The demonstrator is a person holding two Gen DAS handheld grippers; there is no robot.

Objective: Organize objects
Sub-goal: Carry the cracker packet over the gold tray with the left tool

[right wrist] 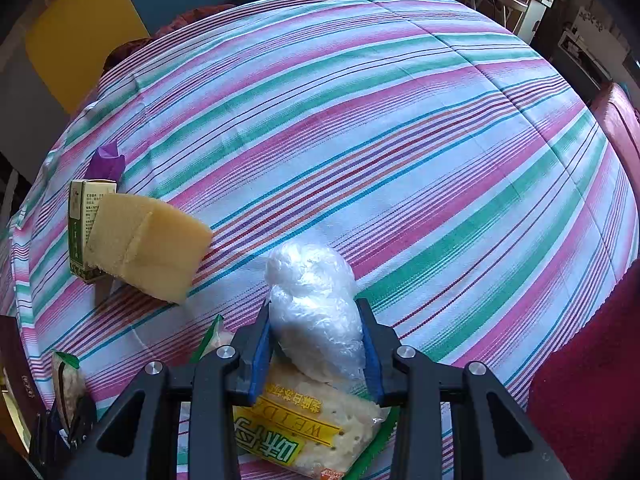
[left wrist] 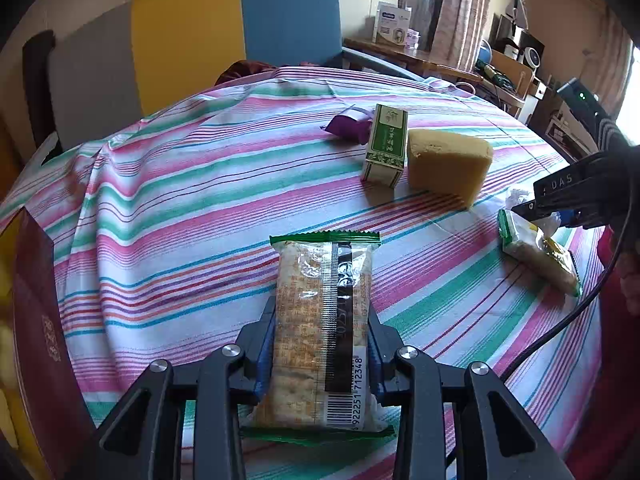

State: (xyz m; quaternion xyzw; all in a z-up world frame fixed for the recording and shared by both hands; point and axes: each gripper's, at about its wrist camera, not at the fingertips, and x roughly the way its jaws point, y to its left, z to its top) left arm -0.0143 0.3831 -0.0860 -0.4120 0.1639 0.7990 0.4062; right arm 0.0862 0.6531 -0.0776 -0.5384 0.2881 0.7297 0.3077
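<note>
My left gripper (left wrist: 323,312) is shut on a green-edged cracker packet (left wrist: 320,320), held above the striped tablecloth (left wrist: 180,220). My right gripper (right wrist: 316,312) is shut on a crumpled clear plastic bag (right wrist: 312,312), just above a second cracker packet (right wrist: 312,428) lying on the cloth. That packet also shows in the left wrist view (left wrist: 536,252), under the right gripper (left wrist: 532,210). A yellow sponge wedge (left wrist: 446,164) (right wrist: 148,240), a green-and-white box (left wrist: 384,148) (right wrist: 84,224) and a purple wrapper (left wrist: 348,124) (right wrist: 106,160) sit together further back.
A dark red box (left wrist: 36,320) stands at the left edge of the table. A grey, yellow and blue chair back (left wrist: 192,40) is behind the table. A red seat (right wrist: 592,360) is at the right. A cluttered desk (left wrist: 440,60) stands at the back right.
</note>
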